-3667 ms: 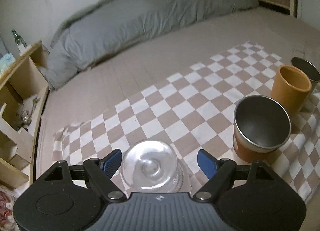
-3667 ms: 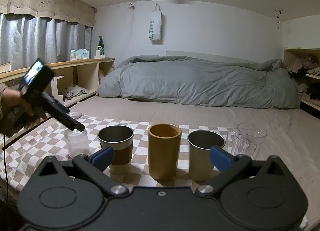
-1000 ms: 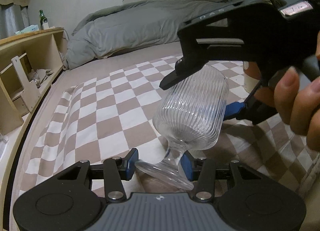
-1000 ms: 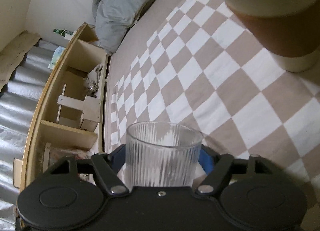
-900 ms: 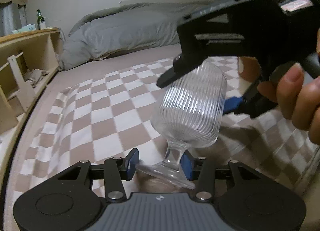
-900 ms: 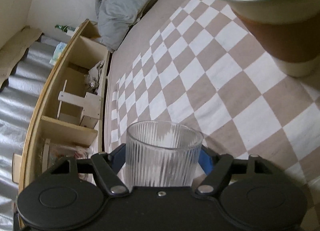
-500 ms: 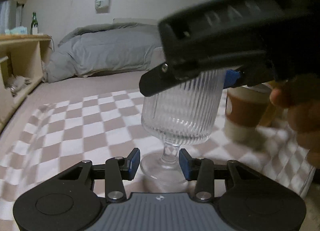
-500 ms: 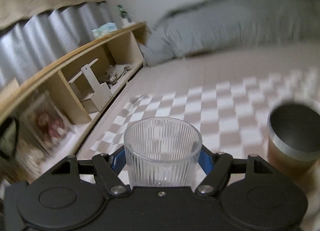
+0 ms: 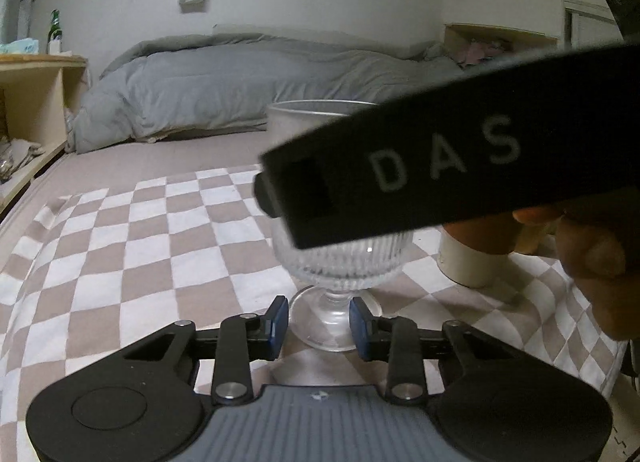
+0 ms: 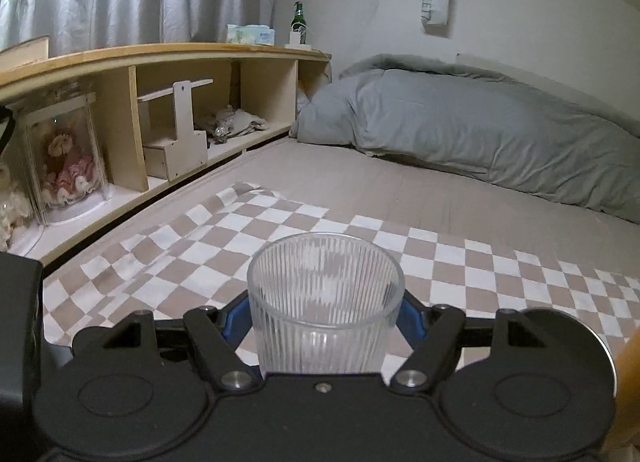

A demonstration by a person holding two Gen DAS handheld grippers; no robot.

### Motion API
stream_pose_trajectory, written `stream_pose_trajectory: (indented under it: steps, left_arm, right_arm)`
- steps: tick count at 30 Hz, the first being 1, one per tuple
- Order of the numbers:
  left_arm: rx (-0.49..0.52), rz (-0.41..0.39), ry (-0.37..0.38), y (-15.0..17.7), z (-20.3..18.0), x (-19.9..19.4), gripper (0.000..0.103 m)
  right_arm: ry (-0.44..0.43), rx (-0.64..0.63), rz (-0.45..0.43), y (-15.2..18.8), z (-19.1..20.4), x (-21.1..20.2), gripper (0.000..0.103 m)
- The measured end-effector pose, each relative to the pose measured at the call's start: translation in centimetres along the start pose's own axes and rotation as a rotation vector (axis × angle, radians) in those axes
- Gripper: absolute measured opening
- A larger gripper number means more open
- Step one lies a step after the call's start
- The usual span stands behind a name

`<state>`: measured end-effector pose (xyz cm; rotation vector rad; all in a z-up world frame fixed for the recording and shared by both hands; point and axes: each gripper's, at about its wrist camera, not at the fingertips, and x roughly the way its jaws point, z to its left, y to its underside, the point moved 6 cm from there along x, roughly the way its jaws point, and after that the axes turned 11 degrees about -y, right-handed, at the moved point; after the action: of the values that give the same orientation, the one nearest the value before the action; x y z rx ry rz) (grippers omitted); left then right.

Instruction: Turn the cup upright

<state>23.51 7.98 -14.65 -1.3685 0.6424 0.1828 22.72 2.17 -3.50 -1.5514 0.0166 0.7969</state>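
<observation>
We see the ribbed glass cup (image 9: 340, 262) standing upright on the checkered cloth (image 9: 132, 246), long axis vertical, mouth up and foot (image 9: 334, 328) down on the cloth. Our right gripper (image 10: 325, 320) reaches in level across the top of the left wrist view, the hand (image 9: 592, 254) behind it, and its blue pads (image 10: 234, 318) are clamped on the bowl just below the rim. Our left gripper (image 9: 318, 326) lies low and level at the cloth, its blue pads (image 9: 278, 320) set a little apart on either side of the stem and foot, just beside the glass; we cannot tell whether they touch it.
</observation>
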Motion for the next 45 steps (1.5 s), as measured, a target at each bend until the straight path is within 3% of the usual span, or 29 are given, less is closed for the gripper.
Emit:
stream_pose_trajectory:
  steps: [3,4,5,9,11,12,19,25,34,45]
  left_arm:
    - [-0.027,0.029,-0.015,-0.1,0.4,-0.6,0.038]
    - [-0.037,0.041,-0.024,-0.1,0.6,-0.9,0.042]
    - [-0.043,0.047,-0.032,-0.2,0.7,-1.3,0.048]
    - [-0.045,0.044,-0.071,-0.7,0.7,-3.8,0.063]
    - [-0.046,0.029,-0.089,-1.1,0.6,-5.4,0.081]
    - [-0.047,0.021,-0.102,-1.3,0.5,-6.3,0.085]
    - [-0.028,-0.043,-0.199,-3.1,-1.4,-12.0,0.102]
    - [-0.056,-0.113,-0.272,-4.2,-3.0,-16.1,0.103]
    - [-0.119,-0.120,-0.332,-3.3,-5.3,-19.1,0.103]
    - [-0.187,-0.109,-0.406,-1.1,-6.3,-19.9,0.103]
  right_arm:
    - [-0.020,0.007,-0.024,-0.2,0.0,-0.3,0.078]
    - [-0.026,0.013,-0.035,-0.4,-0.1,-0.6,0.087]
    - [-0.021,0.020,-0.050,-0.7,-0.2,-1.1,0.089]
    - [-0.027,0.031,-0.069,-1.3,-0.3,-2.6,0.092]
    - [-0.038,0.024,-0.073,-1.3,-0.2,-4.5,0.093]
    - [-0.040,0.021,-0.075,-1.2,-0.3,-5.2,0.093]
    - [-0.042,0.023,-0.083,-0.3,-1.3,-9.9,0.097]
    - [-0.012,-0.014,-0.081,0.9,-3.0,-15.5,0.101]
    - [0.038,-0.038,-0.091,3.6,-5.0,-20.7,0.103]
    - [0.067,-0.029,-0.107,6.6,-6.3,-22.6,0.103]
